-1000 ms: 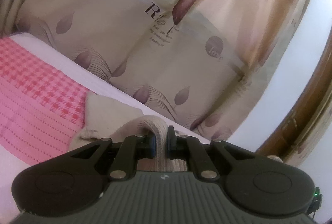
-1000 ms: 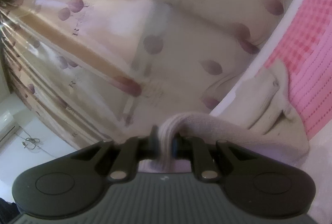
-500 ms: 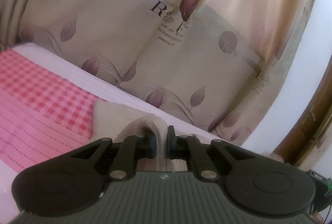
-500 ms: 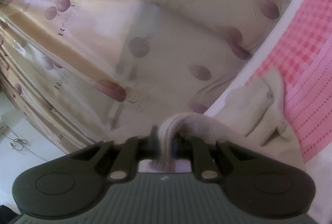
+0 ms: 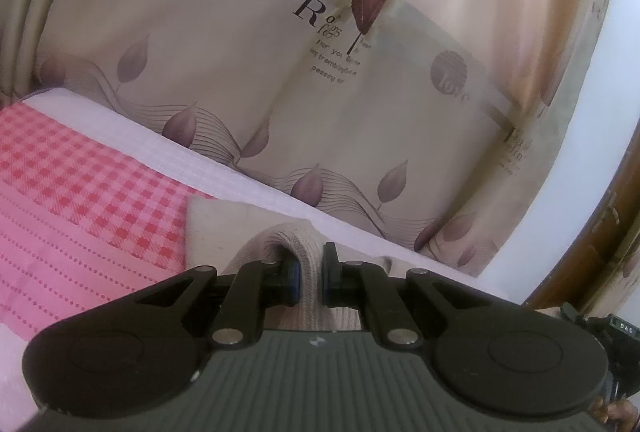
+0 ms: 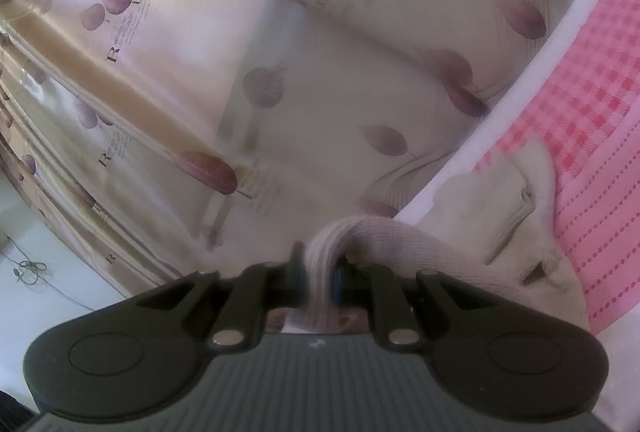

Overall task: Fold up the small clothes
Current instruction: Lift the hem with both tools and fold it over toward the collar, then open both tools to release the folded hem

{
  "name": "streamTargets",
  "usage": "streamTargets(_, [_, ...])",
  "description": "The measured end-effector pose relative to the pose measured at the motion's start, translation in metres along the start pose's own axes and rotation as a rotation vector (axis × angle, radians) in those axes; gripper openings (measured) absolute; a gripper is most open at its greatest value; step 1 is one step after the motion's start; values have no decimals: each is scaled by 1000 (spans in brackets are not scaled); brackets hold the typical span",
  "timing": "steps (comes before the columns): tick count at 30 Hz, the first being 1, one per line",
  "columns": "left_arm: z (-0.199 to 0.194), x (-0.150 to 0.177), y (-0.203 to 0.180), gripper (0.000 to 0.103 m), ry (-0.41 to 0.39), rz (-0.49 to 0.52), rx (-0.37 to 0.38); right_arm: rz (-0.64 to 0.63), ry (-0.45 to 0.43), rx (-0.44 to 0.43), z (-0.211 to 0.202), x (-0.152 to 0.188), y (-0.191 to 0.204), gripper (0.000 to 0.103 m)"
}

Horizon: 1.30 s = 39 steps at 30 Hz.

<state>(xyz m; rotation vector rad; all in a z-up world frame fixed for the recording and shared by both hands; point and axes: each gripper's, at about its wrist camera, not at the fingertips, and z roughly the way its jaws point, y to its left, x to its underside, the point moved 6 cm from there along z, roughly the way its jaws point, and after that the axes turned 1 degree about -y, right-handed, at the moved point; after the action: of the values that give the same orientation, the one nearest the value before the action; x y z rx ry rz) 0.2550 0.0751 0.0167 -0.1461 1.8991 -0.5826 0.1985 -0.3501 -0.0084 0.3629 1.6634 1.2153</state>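
Note:
A small beige knit garment (image 5: 224, 228) lies on the bed over the pink cloth. My left gripper (image 5: 309, 278) is shut on a ribbed edge of the garment, which bulges up between the fingers. My right gripper (image 6: 318, 274) is shut on another ribbed edge of the same garment (image 6: 492, 216), whose body with a small collar stretches away to the right. Both grippers hold their edges lifted above the bed. The garment's lower part is hidden behind the gripper bodies.
A pink checked and dotted bedcover (image 5: 80, 183) lies on a white mattress (image 5: 168, 151). A beige curtain with leaf prints (image 5: 320, 71) hangs close behind the bed. A wooden frame (image 5: 592, 232) stands at the right; a white wall with a cable (image 6: 32, 272) is at the left.
Both grippers have kept hold of the garment and moved with it; the left view has tilted so more curtain shows, and the garment in the right view has spread out wider.

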Motion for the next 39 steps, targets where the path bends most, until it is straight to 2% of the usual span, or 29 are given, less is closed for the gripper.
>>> streamTargets(6, [7, -4, 1, 10, 3, -6, -4, 1, 3, 12, 6, -7, -2, 13])
streamTargets(12, [23, -6, 12, 10, 22, -74, -17, 13, 9, 30, 20, -14, -11, 13])
streamTargets(36, [92, 11, 36, 12, 88, -84, -130, 121, 16, 120, 66, -19, -78, 15])
streamTargets(39, [98, 12, 37, 12, 91, -77, -142, 156, -1, 130, 69, -20, -88, 19])
